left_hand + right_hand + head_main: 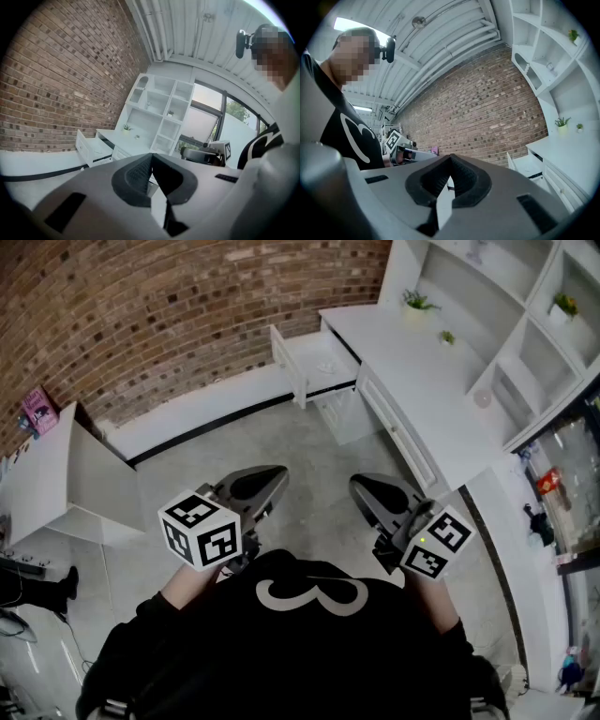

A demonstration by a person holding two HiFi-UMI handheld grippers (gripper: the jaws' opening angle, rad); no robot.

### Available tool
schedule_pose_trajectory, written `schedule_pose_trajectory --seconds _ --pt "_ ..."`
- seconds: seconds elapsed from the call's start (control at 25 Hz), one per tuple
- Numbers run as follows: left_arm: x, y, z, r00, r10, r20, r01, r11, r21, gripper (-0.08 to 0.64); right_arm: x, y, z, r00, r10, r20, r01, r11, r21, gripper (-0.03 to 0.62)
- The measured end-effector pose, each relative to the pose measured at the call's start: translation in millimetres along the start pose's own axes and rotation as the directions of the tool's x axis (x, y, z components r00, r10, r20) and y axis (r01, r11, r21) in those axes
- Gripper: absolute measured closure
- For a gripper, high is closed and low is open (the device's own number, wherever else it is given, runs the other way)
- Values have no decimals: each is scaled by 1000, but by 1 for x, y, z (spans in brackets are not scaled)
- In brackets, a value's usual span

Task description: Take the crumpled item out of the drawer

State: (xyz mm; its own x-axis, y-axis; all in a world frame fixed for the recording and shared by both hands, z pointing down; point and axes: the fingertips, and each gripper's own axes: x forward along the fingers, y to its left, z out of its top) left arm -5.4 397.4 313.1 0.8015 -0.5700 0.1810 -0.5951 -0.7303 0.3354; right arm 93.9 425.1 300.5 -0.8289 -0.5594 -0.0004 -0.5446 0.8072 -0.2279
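The white drawer [314, 360] stands pulled out from the white desk unit [412, 381] at the far side of the room, near the brick wall. Its inside looks pale, and a faint mark lies in it; the crumpled item is too small to make out. The same open drawer [93, 147] shows far off in the left gripper view, and the drawer [529, 166] also appears in the right gripper view. My left gripper [265, 476] and right gripper [362, 487] are held close to my body, well short of the drawer. Both have their jaws together with nothing between them.
A low white cabinet [52, 479] stands at the left with a pink item [38, 410] behind it. White shelves [525, 324] with small potted plants [417, 302] rise above the desk. Grey floor [309, 451] lies between me and the drawer. Glass panels are at the right.
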Motion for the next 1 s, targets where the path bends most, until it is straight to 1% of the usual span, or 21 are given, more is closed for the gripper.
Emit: schedule_pose_trajectory --seconds 0.16,0.36,0.72,0.84,0.92,1.0 --pt "-6 0 -2 1000 6 1 -6 1000 -5 557 0 3 -1 1000 3 1 -3 1000 20 583" --pt "-12 1 -6 1000 20 10 -20 1000 -11 557 6 8 -5 999 33 6 -33 998 61 581" --pt "-21 12 -10 999 44 14 -43 998 -36 557 13 4 -13 1000 -16 -22 17 999 48 579" --pt "-20 16 -11 999 44 12 -43 998 -44 557 14 -2 -11 999 -34 -22 35 999 35 541" --pt "-19 21 -12 999 45 12 -44 998 -50 557 15 -6 -9 999 -48 -15 48 998 28 504" --pt "-16 26 -12 999 43 11 -42 998 -57 557 17 -12 -9 998 -62 -11 62 998 27 452"
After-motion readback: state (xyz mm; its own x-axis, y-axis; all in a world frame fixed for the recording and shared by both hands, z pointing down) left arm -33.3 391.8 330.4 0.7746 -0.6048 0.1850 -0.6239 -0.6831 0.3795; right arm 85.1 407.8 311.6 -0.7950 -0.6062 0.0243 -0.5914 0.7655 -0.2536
